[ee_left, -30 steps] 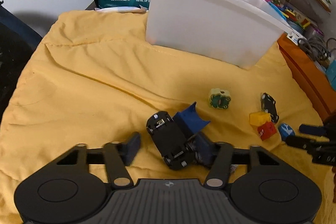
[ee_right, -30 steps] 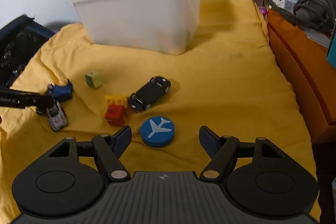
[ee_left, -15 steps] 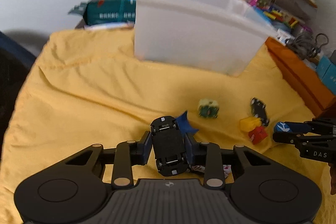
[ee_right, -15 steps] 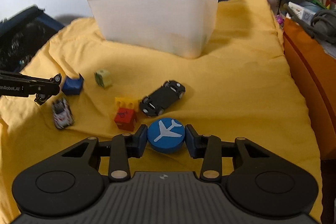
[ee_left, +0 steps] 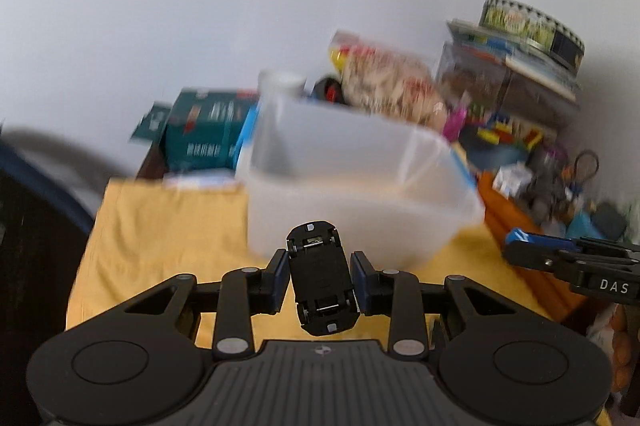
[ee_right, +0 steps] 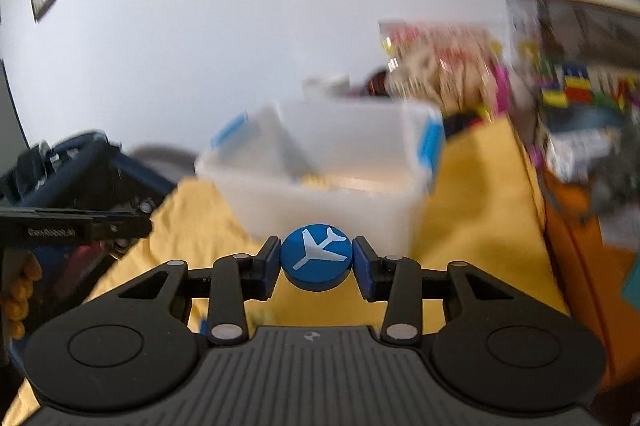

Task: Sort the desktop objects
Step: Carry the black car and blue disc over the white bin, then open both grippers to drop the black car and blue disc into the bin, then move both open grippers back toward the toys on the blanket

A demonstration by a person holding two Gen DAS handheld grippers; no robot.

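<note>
Toy car (ee_left: pixel 321 276) (underside up) clamped in left gripper (ee_left: pixel 320 276).

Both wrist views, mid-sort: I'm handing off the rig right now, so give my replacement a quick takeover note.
Left tongs: shut on the black toy car, underside up, lifted off the yellow cloth.
Right tongs: shut on the blue airplane disc, also lifted.
The translucent bin sits just ahead of both tongs, open at the top.
Done: both items are grasped and raised.
Left: probably carry each over the bin and release. Both views are blurred and show no other loose toys, so check the cloth afterwards.
</note>
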